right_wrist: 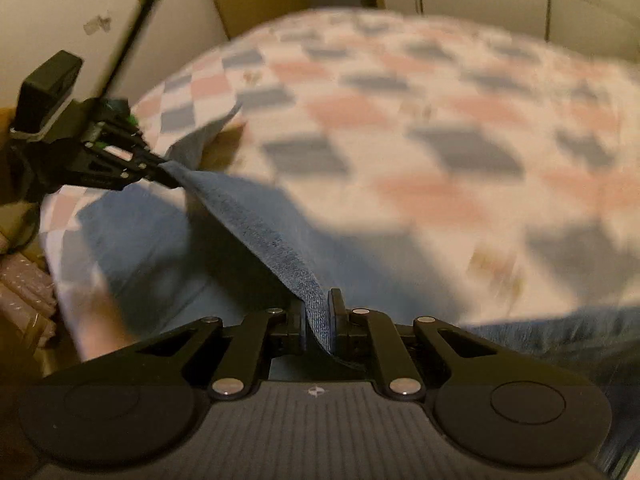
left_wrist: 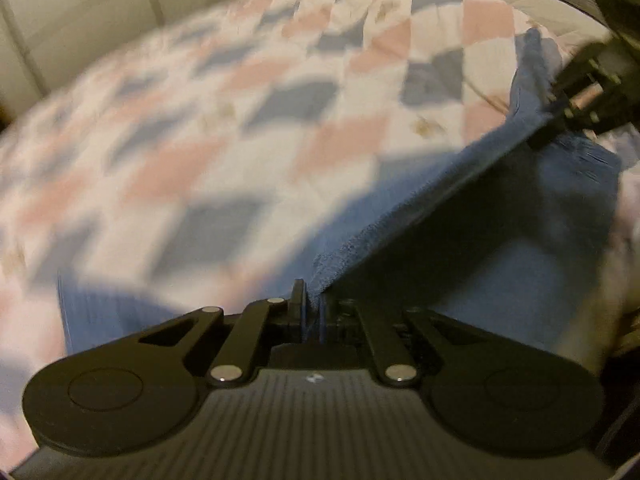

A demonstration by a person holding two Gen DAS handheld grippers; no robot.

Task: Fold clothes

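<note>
**Jeans lifted by one edge, fold only started**

Jeans (left_wrist: 400, 216) held taut above a checked quilt (left_wrist: 224, 120) on a bed, with one denim edge stretched in a straight line between both grippers. Left gripper (left_wrist: 310, 304), at 6 o'clock in the left wrist view, clamped nearly closed on a thin fold of blue cloth. Right gripper (right_wrist: 318, 314), at 6 o'clock in the right wrist view, likewise pinched tight on the same edge, denim showing between its jaws. Seen from the left view, right gripper out at 2 o'clock; seen from the right view, left gripper out at 9 o'clock, cloth running from one to the other. Rest of the garment sagging below the raised edge and resting on the quilt toward 6 and 7 o'clock, partly in shadow. Background blurred, so finer detail of the quilt not readable.

Judged progress: early. Edge gripped and raised, no crease laid down yet, no tidy stack visible. Left to do, probably: carry the lifted edge across, lay it flat, fold again, smooth out.
</note>
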